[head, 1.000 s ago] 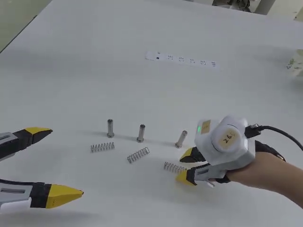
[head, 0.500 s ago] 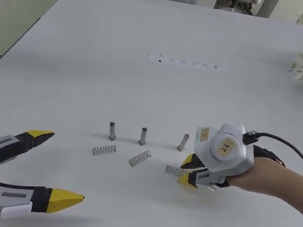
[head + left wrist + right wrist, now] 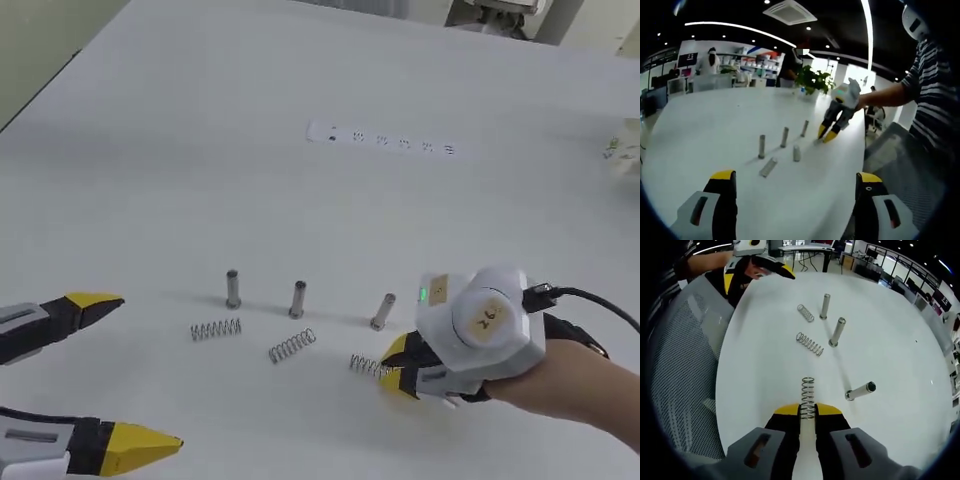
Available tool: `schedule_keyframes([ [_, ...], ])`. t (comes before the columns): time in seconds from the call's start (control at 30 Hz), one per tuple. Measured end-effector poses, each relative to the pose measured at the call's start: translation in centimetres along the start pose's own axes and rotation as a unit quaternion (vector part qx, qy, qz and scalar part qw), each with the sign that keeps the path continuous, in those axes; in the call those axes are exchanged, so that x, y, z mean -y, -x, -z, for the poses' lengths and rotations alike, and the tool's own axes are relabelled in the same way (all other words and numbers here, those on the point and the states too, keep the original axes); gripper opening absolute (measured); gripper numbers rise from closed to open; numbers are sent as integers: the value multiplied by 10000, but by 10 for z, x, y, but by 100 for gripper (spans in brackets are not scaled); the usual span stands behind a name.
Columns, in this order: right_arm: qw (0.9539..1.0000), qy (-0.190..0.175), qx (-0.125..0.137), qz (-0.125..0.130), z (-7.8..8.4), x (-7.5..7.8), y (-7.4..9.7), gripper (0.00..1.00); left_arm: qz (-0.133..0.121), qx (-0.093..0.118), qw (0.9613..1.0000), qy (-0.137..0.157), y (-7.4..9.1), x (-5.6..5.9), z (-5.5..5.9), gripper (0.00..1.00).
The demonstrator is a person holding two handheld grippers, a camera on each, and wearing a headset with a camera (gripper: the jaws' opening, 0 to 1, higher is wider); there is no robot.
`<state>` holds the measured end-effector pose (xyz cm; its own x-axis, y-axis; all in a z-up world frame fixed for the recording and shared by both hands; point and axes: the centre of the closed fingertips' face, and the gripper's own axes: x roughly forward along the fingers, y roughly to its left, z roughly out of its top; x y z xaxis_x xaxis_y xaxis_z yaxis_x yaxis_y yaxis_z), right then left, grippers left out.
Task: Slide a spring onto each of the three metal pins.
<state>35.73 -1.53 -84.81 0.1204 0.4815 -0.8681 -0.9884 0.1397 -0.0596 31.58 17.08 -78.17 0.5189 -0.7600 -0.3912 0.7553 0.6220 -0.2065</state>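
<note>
Three metal pins [image 3: 233, 288] [image 3: 298, 298] [image 3: 383, 311] stand in a row on the white table; the right one leans. In front of them lie three springs [image 3: 216, 329] [image 3: 292, 345] [image 3: 366, 365]. My right gripper [image 3: 396, 367] sits low on the table, shut on the near end of the right spring [image 3: 808, 390], which sticks out ahead of its yellow tips [image 3: 808, 411]. The leaning pin [image 3: 860, 390] is just to its right. My left gripper [image 3: 135, 370] hovers wide open at the lower left, holding nothing, well short of the pins [image 3: 761, 146].
A white power strip [image 3: 380, 140] lies farther back on the table [image 3: 160, 130]. The table's left edge runs along the upper left. A small pale object [image 3: 625, 145] sits at the far right edge. A person's hand [image 3: 560, 375] holds the right gripper.
The right gripper's jaws have drawn together around the end of the right spring. The left gripper has stayed open and about in place. The head camera has shifted slightly.
</note>
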Motion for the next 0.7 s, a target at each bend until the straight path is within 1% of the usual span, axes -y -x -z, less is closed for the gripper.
schedule_keyframes([
  [0.17,9999,122,36,-83,-6,-7,8,8,186,-38,9998,-50,-8,11,-1,94],
  [0.23,9998,164,61,-97,-9,-9,10,8,221,-34,9997,-78,-11,13,-3,94],
  [0.37,9995,266,112,-160,-17,-16,15,8,373,-39,9991,-181,-19,18,-6,93],
  [0.5,9988,439,117,-184,-23,-21,18,8,527,-73,9983,-251,-27,24,-6,91],
  [0.6,9986,477,143,-205,-26,-23,21,8,621,-69,9978,-242,-33,28,-6,89],
  [0.63,9985,484,152,-208,-28,-24,22,8,650,-112,9975,-260,-37,31,-5,88],
  [0.67,9985,490,162,-206,-29,-24,22,8,666,-143,9972,-316,-39,32,-5,88],
  [0.7,9984,501,176,-204,-30,-25,23,8,735,-150,9964,-398,-43,36,-6,88],
])
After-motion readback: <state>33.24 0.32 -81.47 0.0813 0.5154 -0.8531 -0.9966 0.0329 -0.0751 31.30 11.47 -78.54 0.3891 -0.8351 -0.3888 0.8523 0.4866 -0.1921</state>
